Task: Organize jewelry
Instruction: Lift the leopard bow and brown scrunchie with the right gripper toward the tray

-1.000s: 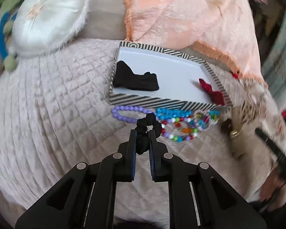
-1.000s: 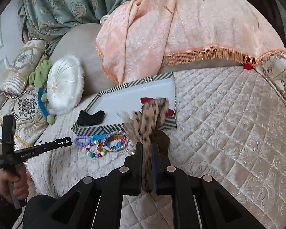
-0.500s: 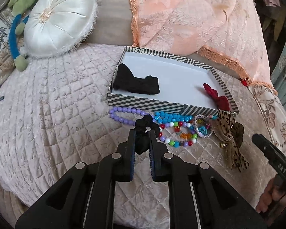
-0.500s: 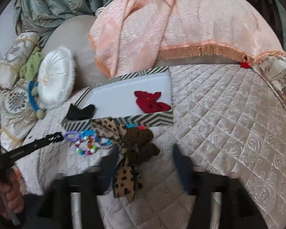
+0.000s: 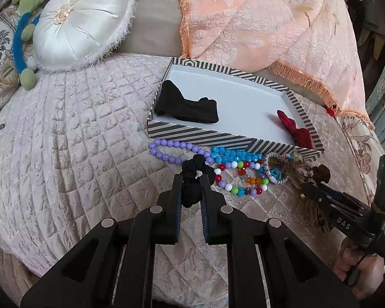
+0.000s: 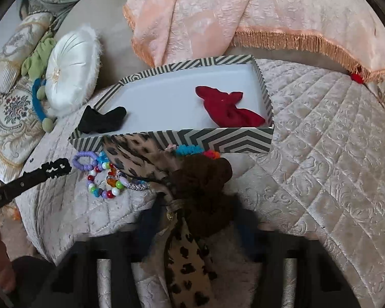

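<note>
Lowered since before, right hand-held gripper (image 6: 200, 220) is closing around leopard bow (image 6: 187, 261); left hand-held gripper (image 5: 191, 179) clamps black scrunchie (image 5: 192, 179).

Left gripper (image 5: 191, 179) sits at bottom center of its own view, angled down, jaws pinched nearly together on a black scrunchie (image 5: 192, 182) that bulges out past the tips. In the right wrist view it pokes in from the left edge, with part of the hand showing at lower left. Right gripper (image 6: 197, 220) is blurry along the bottom of its view, jaws closing around a leopard-print hair tie (image 6: 190, 264); can't tell if the pads touch it. The right hand (image 5: 359, 269) shows at lower right of the left view.
</note>
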### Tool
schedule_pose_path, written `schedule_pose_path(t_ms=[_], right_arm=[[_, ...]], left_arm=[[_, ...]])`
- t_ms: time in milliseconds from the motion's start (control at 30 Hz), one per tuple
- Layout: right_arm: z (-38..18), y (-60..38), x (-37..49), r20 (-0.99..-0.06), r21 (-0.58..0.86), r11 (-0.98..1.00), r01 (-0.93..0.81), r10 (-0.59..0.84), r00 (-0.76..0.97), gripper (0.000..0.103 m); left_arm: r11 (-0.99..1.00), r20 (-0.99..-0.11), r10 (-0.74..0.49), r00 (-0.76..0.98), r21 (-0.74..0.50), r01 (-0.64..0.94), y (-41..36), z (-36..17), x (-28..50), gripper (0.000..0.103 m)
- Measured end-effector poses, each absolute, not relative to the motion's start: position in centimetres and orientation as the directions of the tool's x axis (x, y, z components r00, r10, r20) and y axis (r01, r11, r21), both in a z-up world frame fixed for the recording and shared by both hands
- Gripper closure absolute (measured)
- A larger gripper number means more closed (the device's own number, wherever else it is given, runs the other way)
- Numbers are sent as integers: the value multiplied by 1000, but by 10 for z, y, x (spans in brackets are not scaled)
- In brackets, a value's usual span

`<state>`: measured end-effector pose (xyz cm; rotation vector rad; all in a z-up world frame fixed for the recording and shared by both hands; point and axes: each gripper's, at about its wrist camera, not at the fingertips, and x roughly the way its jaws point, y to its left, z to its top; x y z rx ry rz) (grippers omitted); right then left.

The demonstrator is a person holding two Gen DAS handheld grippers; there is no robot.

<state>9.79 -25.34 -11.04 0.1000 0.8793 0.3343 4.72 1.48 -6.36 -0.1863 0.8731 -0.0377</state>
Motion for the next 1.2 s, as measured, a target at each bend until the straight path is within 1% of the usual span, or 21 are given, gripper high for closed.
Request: schedule_pose_path(t_ms=[33,100,333,467,500,600,900,1200], right_arm=[[-110,-254,96,-735,229,941,-251,336,590,73],[-105,-256,89,-719,229,937,-264,346,603,76],[-79,-276,56,-658,254,935,-249,356,664,76],[-66,-309,46,-612,317,937,-145,319,724,76],[-66,-319,45,-613,328,940,-93,286,737,76],[-68,-328,46,-631,323,945,-41,248,735,76],[-67,-284,46,-646,225,958,-179,284,708,76],[-70,-267,51,-657,191,961,-200,277,701,76]], left_arm=[[983,-759,-110,642,-178,-43,15,-64,47,92],[983,-759,-106,643,-178,-47,15,-63,47,92],[984,-760,-105,641,-174,-46,15,-64,47,92],[987,-766,-90,637,-152,-43,13,-65,48,92],[988,-768,-84,635,-145,-45,12,-66,48,92],[992,-776,-65,627,-119,-44,9,-67,49,92],[996,-783,-37,621,-78,-40,3,-68,50,92],[997,-786,-21,617,-59,-41,1,-69,51,92]])
